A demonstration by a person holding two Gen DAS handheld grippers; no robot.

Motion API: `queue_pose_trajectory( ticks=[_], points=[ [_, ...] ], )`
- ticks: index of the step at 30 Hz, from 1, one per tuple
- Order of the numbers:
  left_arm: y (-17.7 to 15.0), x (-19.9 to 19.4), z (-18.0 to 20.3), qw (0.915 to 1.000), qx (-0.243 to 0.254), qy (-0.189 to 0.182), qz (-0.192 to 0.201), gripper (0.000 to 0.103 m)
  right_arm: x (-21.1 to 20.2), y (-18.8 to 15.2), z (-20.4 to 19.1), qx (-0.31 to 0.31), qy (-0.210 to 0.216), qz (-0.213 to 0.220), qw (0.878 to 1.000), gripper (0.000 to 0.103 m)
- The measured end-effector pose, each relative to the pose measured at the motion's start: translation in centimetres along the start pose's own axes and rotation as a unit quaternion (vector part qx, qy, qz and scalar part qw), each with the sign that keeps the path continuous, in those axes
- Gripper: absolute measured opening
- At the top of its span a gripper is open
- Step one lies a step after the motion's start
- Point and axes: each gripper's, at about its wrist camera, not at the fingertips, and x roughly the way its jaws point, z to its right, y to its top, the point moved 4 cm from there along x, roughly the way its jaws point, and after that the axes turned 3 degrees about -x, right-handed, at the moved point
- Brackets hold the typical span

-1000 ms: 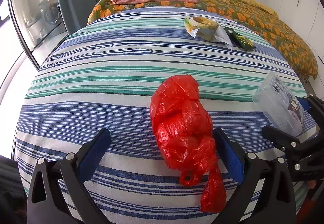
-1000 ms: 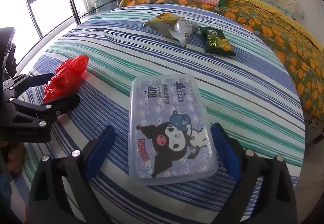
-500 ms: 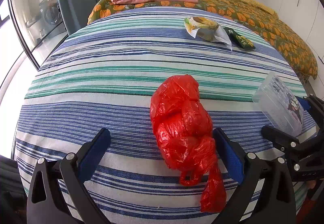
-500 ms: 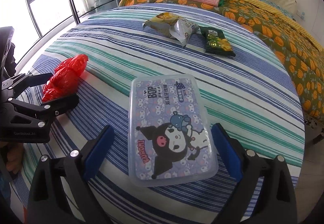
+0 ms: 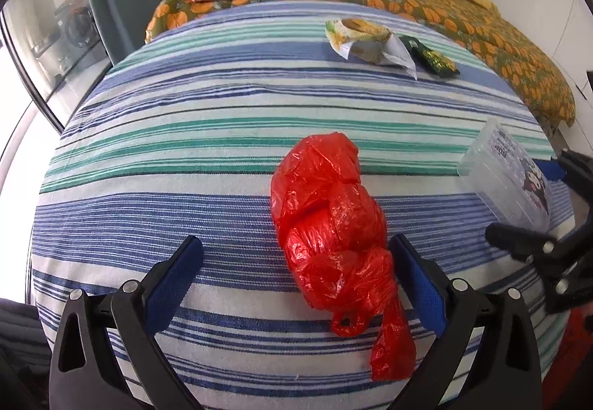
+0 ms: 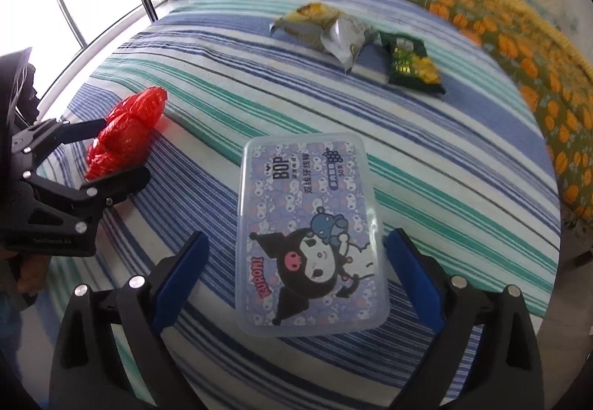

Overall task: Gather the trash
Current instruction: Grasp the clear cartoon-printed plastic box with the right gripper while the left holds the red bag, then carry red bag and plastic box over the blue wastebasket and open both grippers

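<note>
Your blue-and-green striped bedspread (image 5: 207,135) carries everything — the crumpled red plastic bag (image 5: 330,221) lies between your left gripper's (image 5: 296,261) spread fingers, the clear rectangular cartoon-printed plastic box (image 6: 309,224) between your right gripper's (image 6: 296,258) equally parted ones — neither touching.

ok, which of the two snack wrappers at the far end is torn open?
The yellow-green wrapper, silver lining showing at its ripped end. The dark green packet to its right lies flat and looks sealed.
</note>
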Motion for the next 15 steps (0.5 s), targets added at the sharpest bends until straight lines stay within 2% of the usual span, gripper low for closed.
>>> queue_pose_trajectory(
  ticks=[3,5,6,7,8,9,12,15],
  points=[
    [0.2,-0.3,0.5,0.9998,0.018,0.002,0.005,0.095,-0.9,1.2,0.5,0.005,0.003,-0.009,1.0,0.093],
    [0.2,-0.1,0.9,0.9998,0.017,-0.001,0.0,0.083,-1.0,1.8,0.3,-0.005,0.001,-0.015,1.0,0.092],
    [0.4,-0.2,1.1,0.9999,0.011,-0.006,0.002,0.079,-0.8,2.0,0.1,-0.012,-0.001,-0.021,1.0,0.086],
    [0.6,-0.2,1.2,1.0,0.008,-0.003,0.004,0.068,-0.6,1.9,0.0,-0.016,-0.006,-0.025,1.0,0.068],
    [0.8,-0.4,1.4,0.9999,0.008,-0.005,0.006,0.05,-0.5,2.0,0.0,-0.019,-0.014,-0.025,0.999,0.062],
    [0.9,-0.5,1.6,0.9999,0.008,-0.007,0.006,0.045,-0.5,2.0,0.2,-0.015,-0.017,-0.021,1.0,0.062],
    [0.9,-1.8,2.8,0.9996,0.012,-0.016,0.019,0.043,-2.0,1.1,0.4,0.0,-0.006,0.005,1.0,0.062],
    [0.6,-3.6,5.6,0.9983,0.03,-0.036,0.035,0.043,-4.9,-0.6,1.4,0.027,0.02,0.034,0.999,0.062]
  ],
)
